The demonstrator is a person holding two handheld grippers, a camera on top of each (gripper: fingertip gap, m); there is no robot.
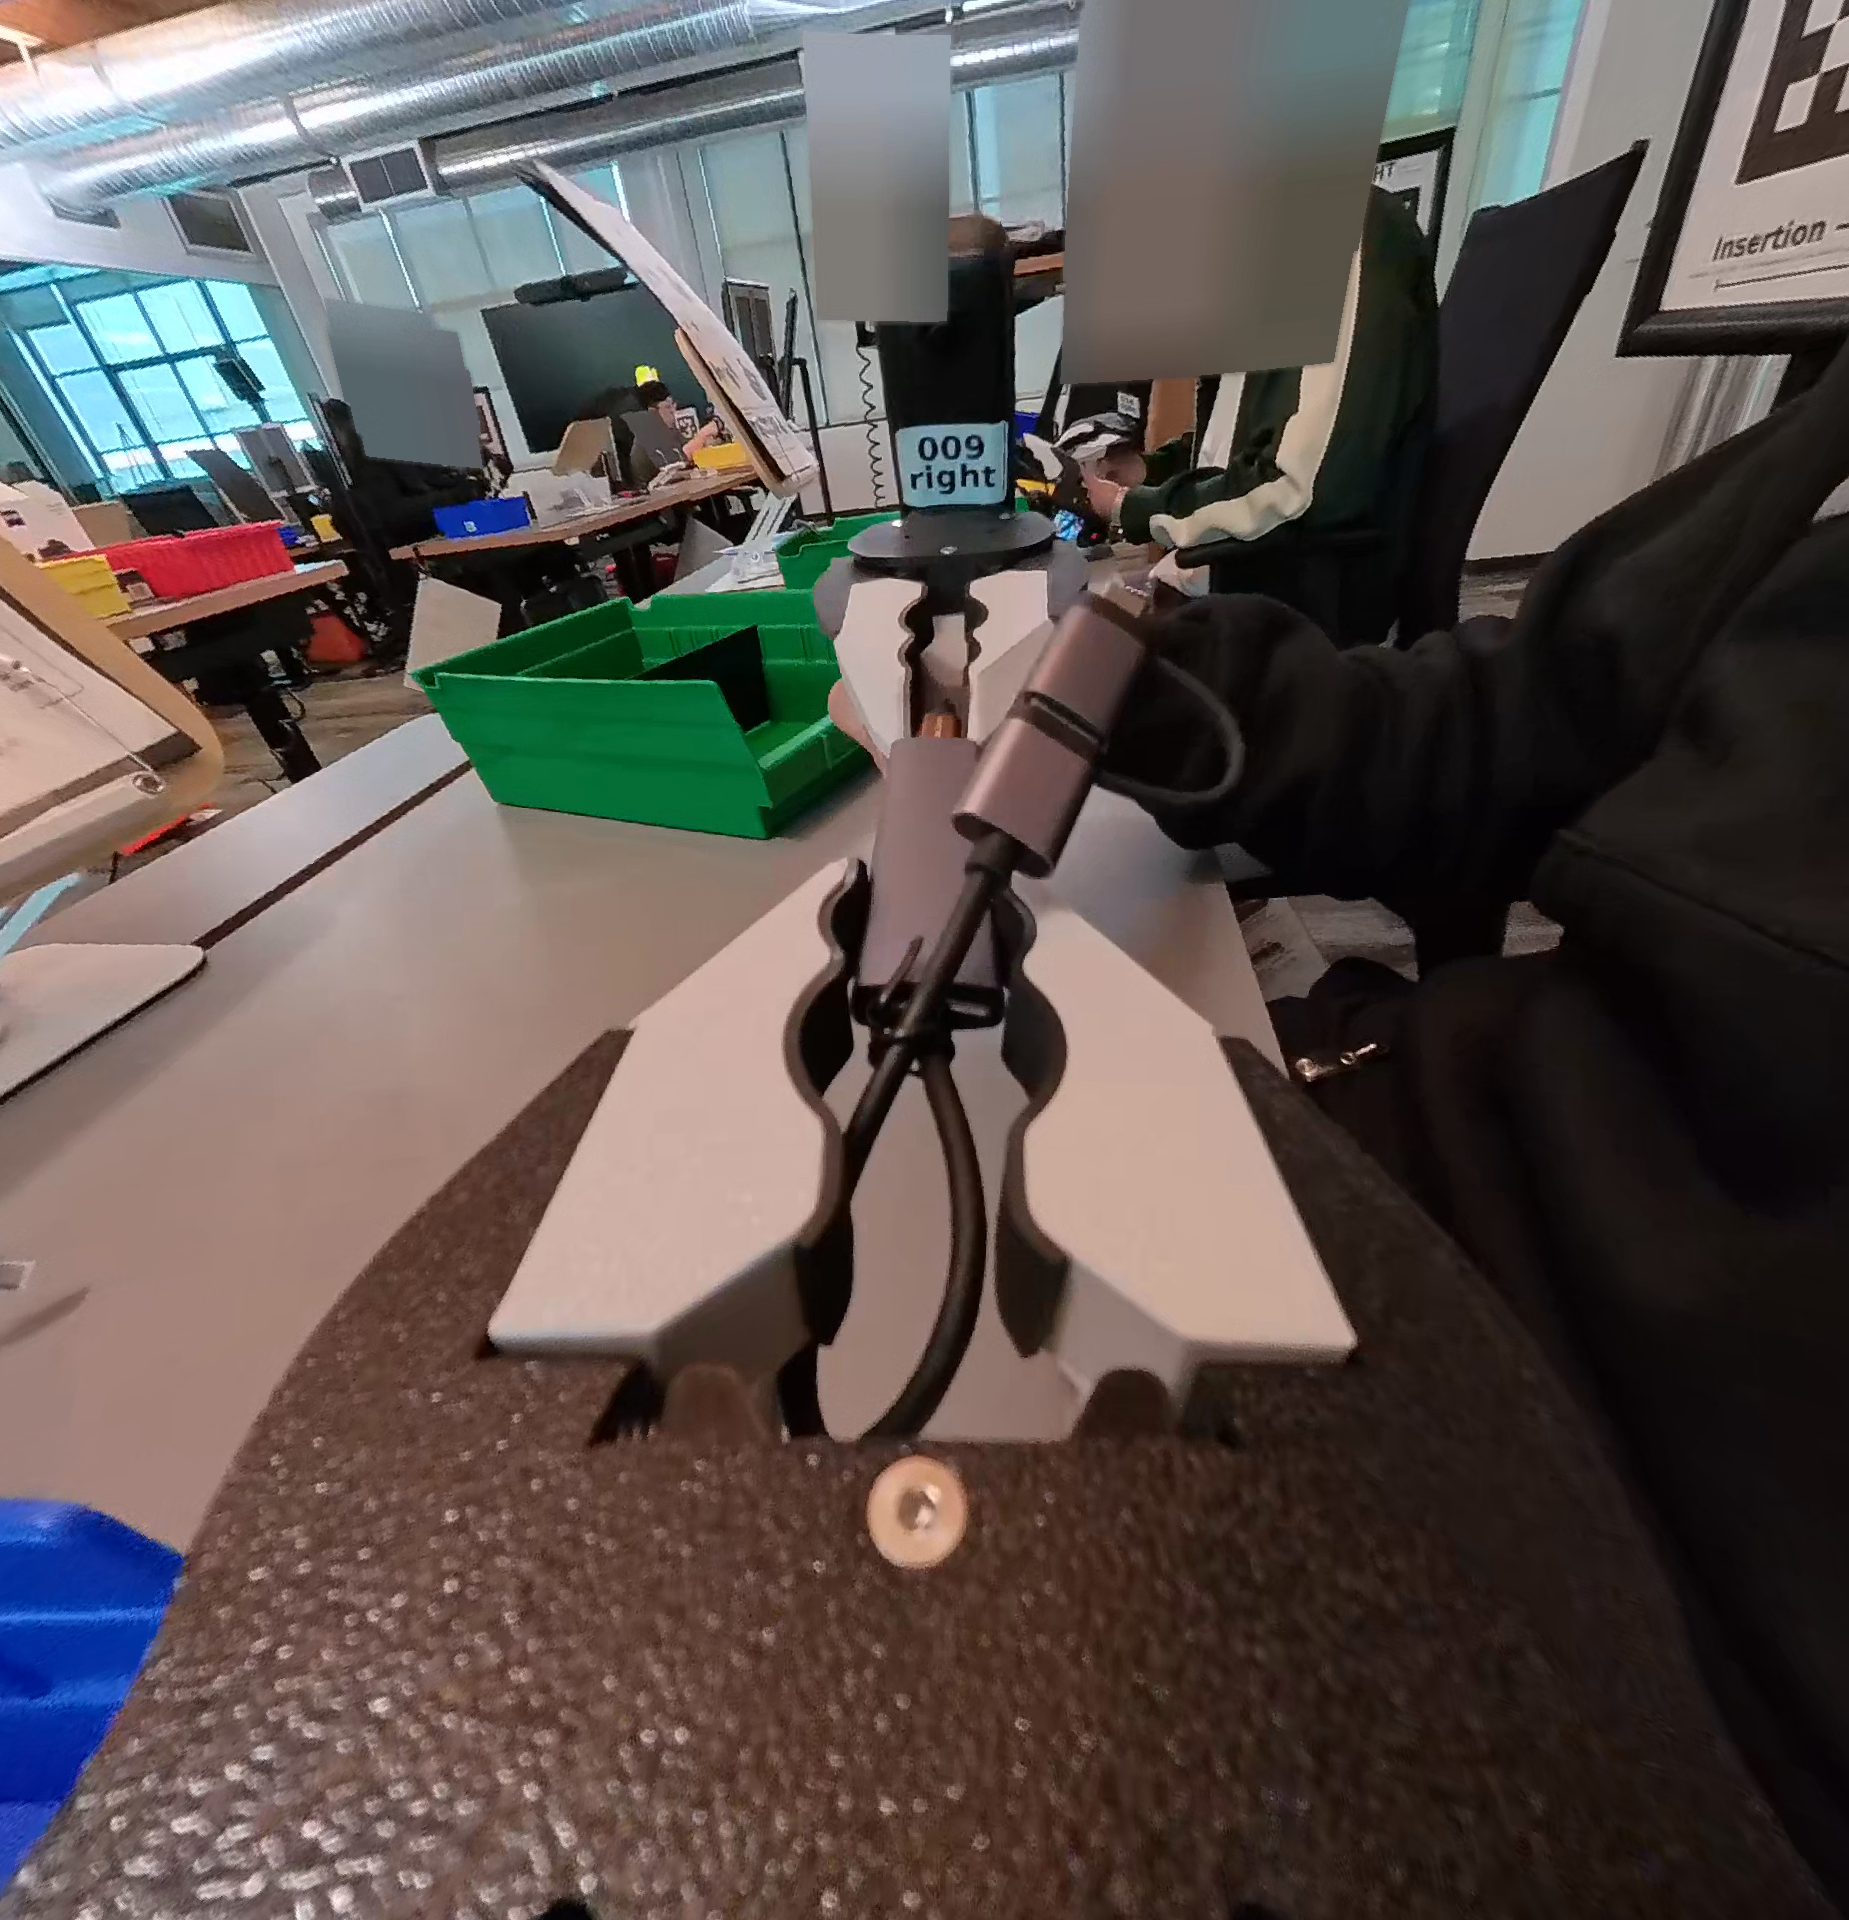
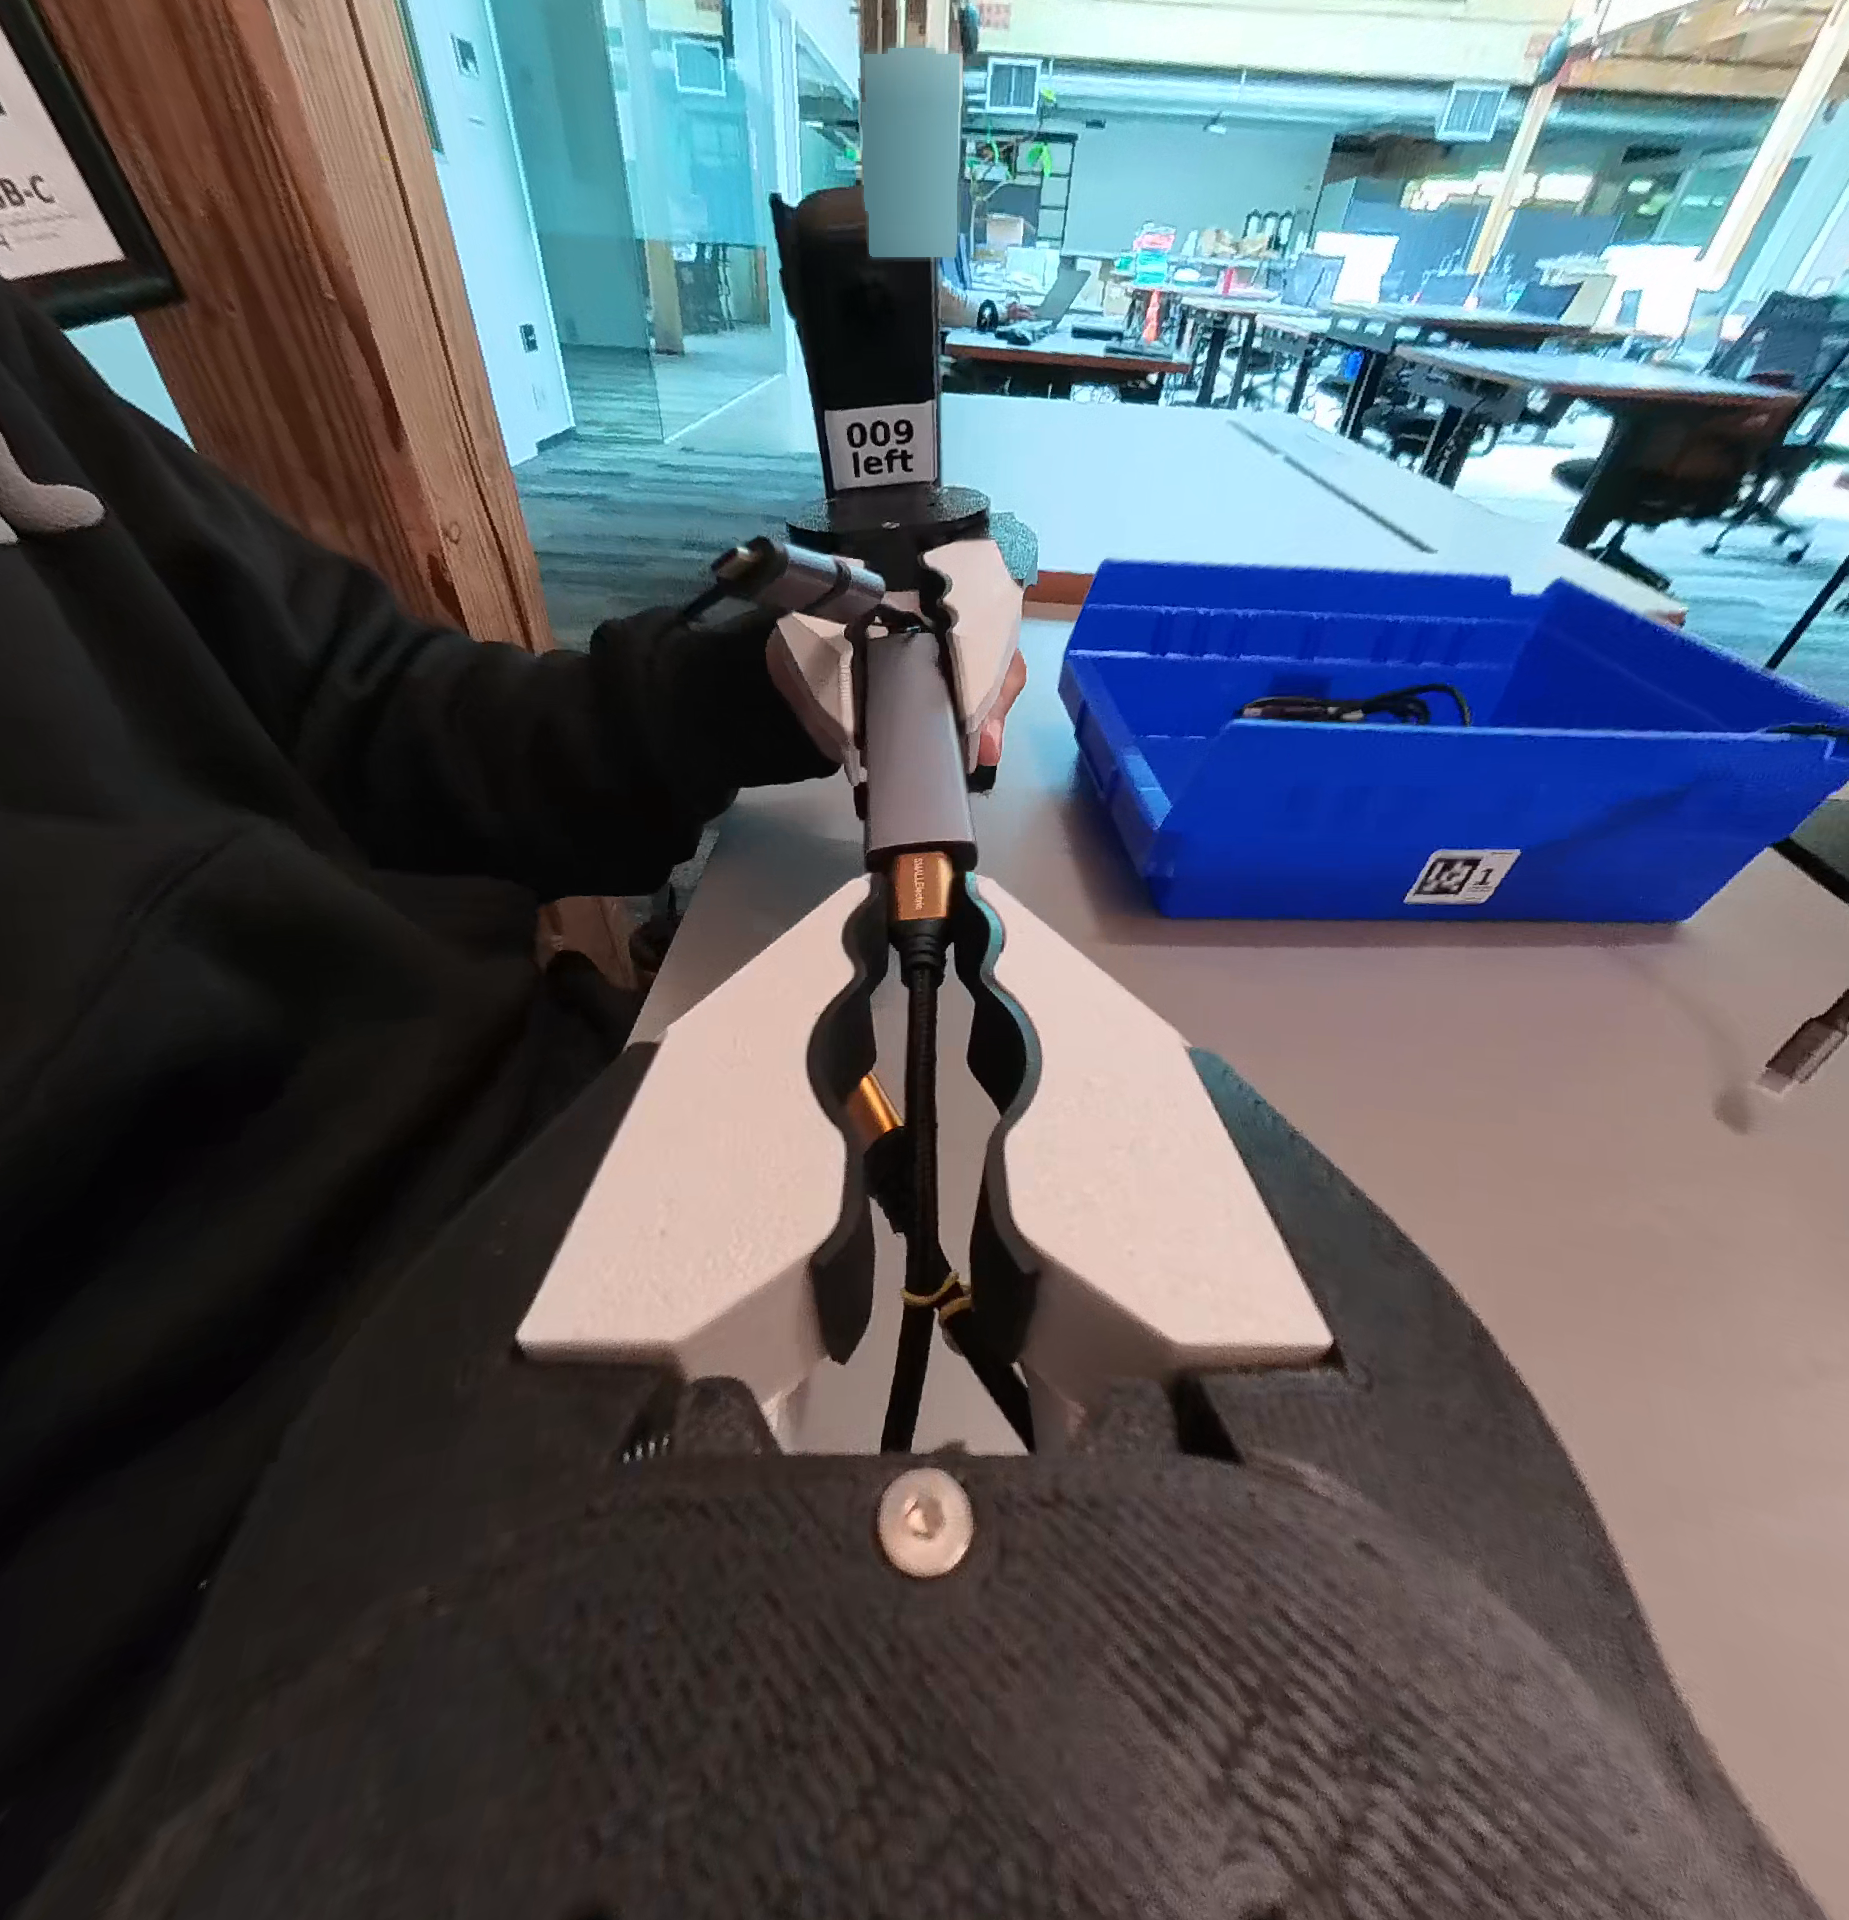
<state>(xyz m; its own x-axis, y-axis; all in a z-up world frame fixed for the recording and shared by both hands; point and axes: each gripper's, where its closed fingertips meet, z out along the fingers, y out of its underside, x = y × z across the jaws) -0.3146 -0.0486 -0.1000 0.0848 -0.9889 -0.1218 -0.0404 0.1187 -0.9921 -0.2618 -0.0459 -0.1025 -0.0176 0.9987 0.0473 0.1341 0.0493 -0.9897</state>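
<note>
My left gripper (image 1: 930, 904) is shut on the near end of a grey adapter (image 1: 925, 831). The adapter's short black cable loops back between my fingers to a second grey connector (image 1: 1045, 748) that hangs free at the right. My right gripper (image 2: 918, 904) is shut on a gold-collared plug (image 2: 915, 883) with a black braided cable. The plug sits in the end of the grey adapter (image 2: 915, 758). The two grippers face each other above the grey table (image 1: 380, 987), and each shows in the other's view: the right gripper (image 1: 935, 675) and the left gripper (image 2: 899, 639).
A green bin (image 1: 639, 717) stands on the table behind the grippers. A blue bin (image 2: 1419, 790) with cables in it stands to the right of the right gripper. A loose plug (image 2: 1824, 1039) lies at the table's right edge. A person's black sleeve (image 2: 380, 748) is close by. The gap from one gripper's tips to the other's is roughly 6 cm.
</note>
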